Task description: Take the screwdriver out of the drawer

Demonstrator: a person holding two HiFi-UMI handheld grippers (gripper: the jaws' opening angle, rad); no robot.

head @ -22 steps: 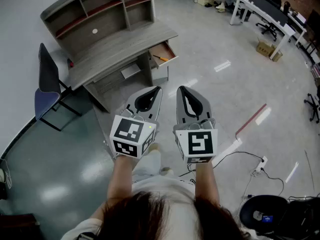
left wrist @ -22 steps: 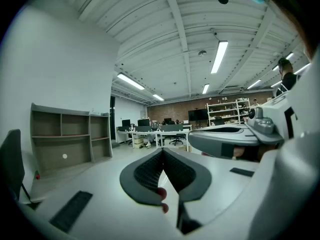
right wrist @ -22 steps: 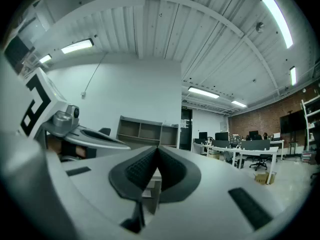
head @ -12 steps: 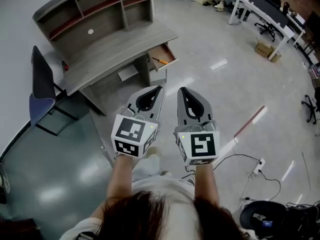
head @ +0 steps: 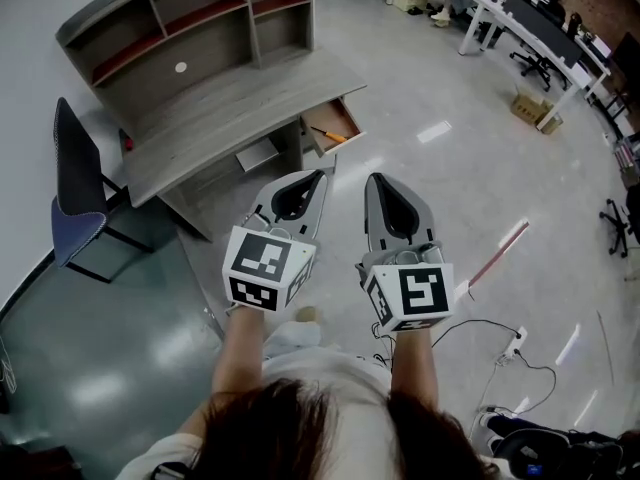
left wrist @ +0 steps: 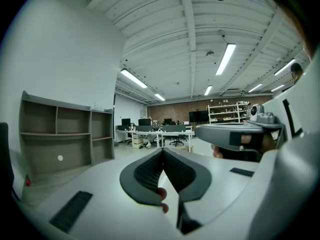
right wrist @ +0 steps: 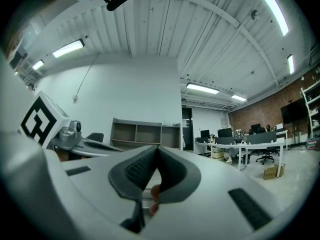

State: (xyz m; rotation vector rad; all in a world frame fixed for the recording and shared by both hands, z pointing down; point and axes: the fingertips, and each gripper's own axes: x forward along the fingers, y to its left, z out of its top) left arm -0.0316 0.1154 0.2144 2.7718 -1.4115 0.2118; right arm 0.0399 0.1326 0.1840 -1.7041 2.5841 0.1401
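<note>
Closed tip to tip, both pairs of jaws hold nothing. Your left gripper (head: 317, 176) and right gripper (head: 372, 177) sit side by side at the centre of the head view. Each gripper view shows its dark ribbed pads pressed together on empty air. Under and around them is only glossy floor (head: 430, 208).

You are at the approach step, by the look of it: nothing is grasped, and both grippers are well apart from the furniture.

Beyond the jaw tips, higher in the frame, stands the grey desk (head: 230, 103). Its shelf hutch (head: 180, 18) fills the upper left, and a dark chair (head: 75, 193) stands at the left edge. At the desk's right end the drawer (head: 343, 116) is pulled open. The screwdriver (head: 330, 134) lies slantwise inside it, with the dark shaft toward the upper left and the orange handle toward the lower right. In the frame it sits almost straight above the left gripper's tips, and up and to the left of the right gripper's.

Since the drawer is already open, the next move probably calls for:
- stepping closer to the desk;
- bringing one gripper down over the drawer;
- parting its jaws and lining them across the handle before closing.

Farther off, white workstations (head: 500, 18) line the upper right.
</note>
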